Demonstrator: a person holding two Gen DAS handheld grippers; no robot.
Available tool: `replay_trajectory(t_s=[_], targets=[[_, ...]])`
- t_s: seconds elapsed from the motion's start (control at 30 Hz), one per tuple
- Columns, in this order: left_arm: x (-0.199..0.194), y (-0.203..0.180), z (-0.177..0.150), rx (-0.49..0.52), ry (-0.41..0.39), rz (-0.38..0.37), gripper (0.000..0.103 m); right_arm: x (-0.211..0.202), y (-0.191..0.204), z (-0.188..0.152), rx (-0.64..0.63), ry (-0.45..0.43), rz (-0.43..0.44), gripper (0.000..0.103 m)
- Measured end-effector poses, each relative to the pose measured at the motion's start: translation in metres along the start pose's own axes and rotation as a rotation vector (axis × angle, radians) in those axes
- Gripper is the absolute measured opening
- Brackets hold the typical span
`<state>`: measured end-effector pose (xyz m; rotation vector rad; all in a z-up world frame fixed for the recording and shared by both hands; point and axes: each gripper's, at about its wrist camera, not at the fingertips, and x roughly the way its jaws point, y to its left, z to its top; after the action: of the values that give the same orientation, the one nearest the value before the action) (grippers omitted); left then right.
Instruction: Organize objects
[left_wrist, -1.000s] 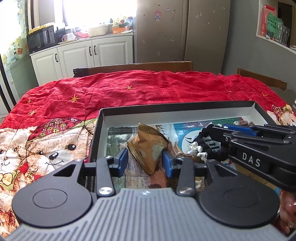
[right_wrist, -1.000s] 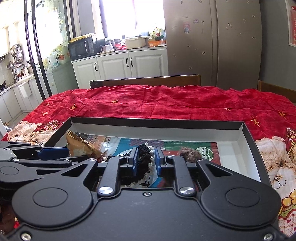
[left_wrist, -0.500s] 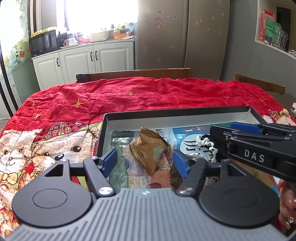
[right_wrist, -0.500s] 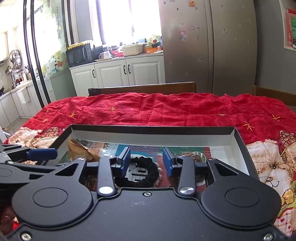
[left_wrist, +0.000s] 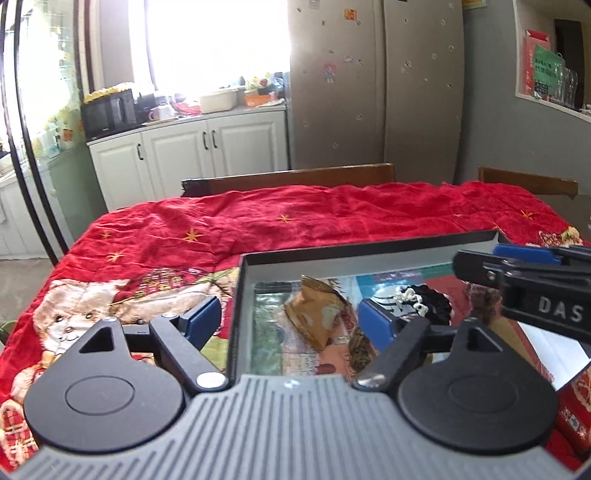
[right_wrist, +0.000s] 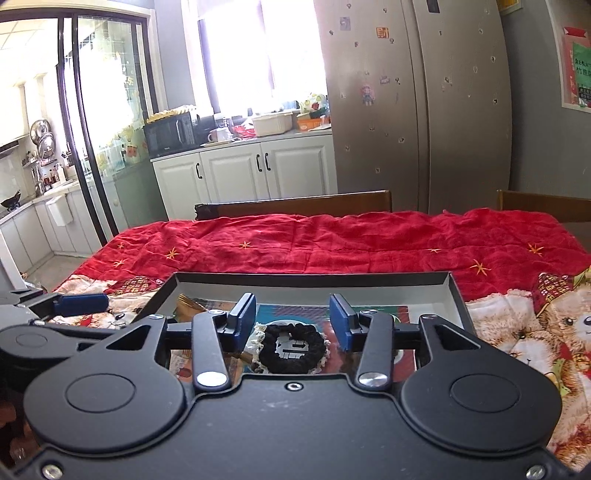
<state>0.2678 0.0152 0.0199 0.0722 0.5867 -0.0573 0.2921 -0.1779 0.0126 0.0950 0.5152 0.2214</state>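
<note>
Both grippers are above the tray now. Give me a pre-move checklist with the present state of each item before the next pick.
1. Left gripper free of load: ok; its jaws have just been opening and stand wide, nothing pressed between them.
2. Right gripper free of load: ok; its jaws have just been opening, pads clear of the black scrunchie.
3. Black scrunchie resting inside the tray: ok.
4. Brown snack packet resting inside the tray: ok.
5. More items waiting on the red quilt: cannot tell; none in view.
6. Grippers apart from each other: ok in the left view.
</note>
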Motion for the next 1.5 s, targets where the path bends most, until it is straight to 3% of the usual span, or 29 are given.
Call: replay_trajectory(t_s=[0.4, 0.77, 1.5], targets=[[-0.034, 0.012, -0.004, -0.026, -0.022, 0.029, 0.092, -0.037, 0.005, -0.007, -0.036, 0.02, 0.016, 0.045], [-0.083, 0.01, -0.013, 0.003, -0.085, 0.022, 0.102, -0.085, 0.008, -0.016, -0.055, 0.014, 0.04, 0.048], [-0.148, 0.009, -0.057, 0.045, -0.107, -0.048, 0.102, -0.153, 0.001, -0.053, -0.016, 0.016, 0.079, 0.05]])
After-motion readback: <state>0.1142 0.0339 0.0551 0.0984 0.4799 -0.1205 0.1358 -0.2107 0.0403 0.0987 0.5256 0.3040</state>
